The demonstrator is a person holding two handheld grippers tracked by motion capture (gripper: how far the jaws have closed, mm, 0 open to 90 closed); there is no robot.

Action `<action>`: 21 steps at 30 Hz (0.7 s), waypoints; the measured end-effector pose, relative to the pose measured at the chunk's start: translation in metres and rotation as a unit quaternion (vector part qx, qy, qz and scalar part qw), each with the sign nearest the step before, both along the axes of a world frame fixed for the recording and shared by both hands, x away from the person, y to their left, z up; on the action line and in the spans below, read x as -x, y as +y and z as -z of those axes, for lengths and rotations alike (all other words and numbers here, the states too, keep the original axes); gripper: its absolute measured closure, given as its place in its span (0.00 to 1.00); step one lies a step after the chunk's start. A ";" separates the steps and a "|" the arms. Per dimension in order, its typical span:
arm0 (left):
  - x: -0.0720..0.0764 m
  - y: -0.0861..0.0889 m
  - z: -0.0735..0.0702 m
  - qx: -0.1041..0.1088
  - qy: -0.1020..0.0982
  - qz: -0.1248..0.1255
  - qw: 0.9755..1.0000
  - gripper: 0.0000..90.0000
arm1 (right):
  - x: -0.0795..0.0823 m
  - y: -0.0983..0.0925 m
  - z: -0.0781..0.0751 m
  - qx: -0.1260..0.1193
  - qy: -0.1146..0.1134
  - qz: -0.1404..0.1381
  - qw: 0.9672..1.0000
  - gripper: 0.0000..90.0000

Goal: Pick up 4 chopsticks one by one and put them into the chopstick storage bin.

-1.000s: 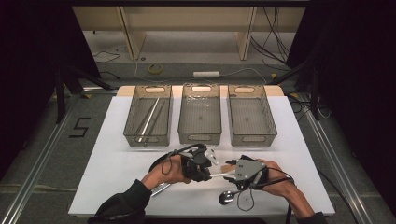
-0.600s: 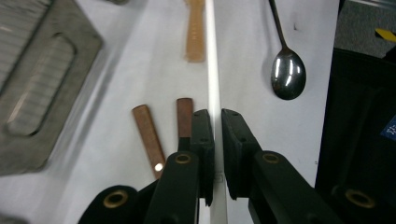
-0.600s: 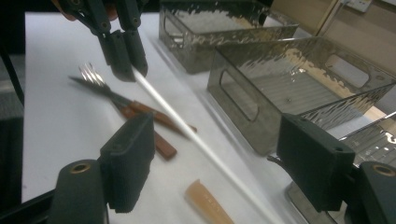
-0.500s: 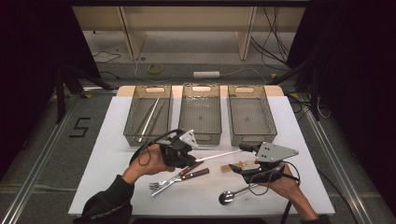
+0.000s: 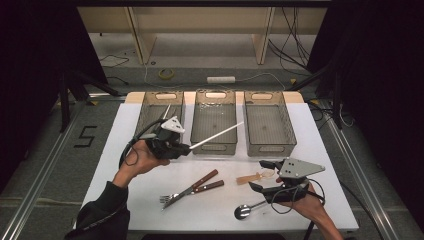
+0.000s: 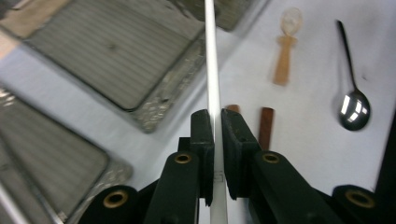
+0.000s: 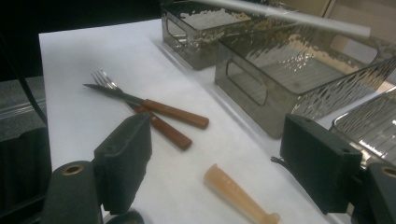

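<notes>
High view first: your left gripper [image 5: 186, 148] is raised over the white table [image 5: 120, 130], in front of the gap between the left and middle bins, and its jaws are clamped on a long, thin white stick [image 5: 216, 135]. That stick slants up and to the right, its far end over the middle clear smoked-plastic bin [image 5: 215, 145]. Your left gripper view confirms the grip: the two black jaws press on the stick from both sides near one end, and the rest of it runs straight out ahead.

Your right gripper [image 5: 257, 175] sits low at the near right of the table with its jaws spread wide and nothing between them. Just beyond it lies a pale amber translucent plastic spoon [image 5: 255, 176]; in your right gripper view it lies on the cloth between the two open jaws, clear of both. A shiny metal spoon [image 5: 245, 210] rests just to the left of your right hand [image 5: 307, 205].

Mid-table, a wooden-handled fork [image 5: 176, 195] and a wooden-handled knife [image 5: 202, 188] lie crossed and touching. Three bins stand in a row at the back; the left smoked bin [image 5: 145, 117] holds some thin pale sticks, and the right smoked bin [image 5: 272, 145] stands beside the middle one.
</notes>
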State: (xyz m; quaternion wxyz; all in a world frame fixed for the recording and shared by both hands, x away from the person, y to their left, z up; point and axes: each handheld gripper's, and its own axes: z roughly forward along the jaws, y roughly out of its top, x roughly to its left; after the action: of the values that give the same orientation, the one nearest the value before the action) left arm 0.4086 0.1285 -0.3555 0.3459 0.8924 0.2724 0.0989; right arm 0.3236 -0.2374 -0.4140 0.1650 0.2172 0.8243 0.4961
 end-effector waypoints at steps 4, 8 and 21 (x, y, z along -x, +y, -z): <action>-0.011 0.016 -0.001 0.018 -0.007 -0.044 0.999 0.92 | 0.002 -0.002 0.004 -0.003 0.009 0.002 1.000 0.28; -0.023 0.031 -0.001 0.021 -0.018 -0.084 0.996 0.92 | 0.003 -0.003 0.005 -0.012 0.017 0.001 1.000 0.28; -0.065 0.066 -0.002 0.037 -0.033 -0.194 0.980 0.92 | 0.009 0.000 0.008 -0.012 0.023 -0.007 1.000 0.27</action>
State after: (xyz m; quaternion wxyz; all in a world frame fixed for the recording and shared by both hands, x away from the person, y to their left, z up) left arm 0.4734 0.1945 -0.3534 0.3619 0.8056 0.4320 0.1829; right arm 0.3151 -0.2379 -0.4222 0.1402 0.2243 0.8235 0.5018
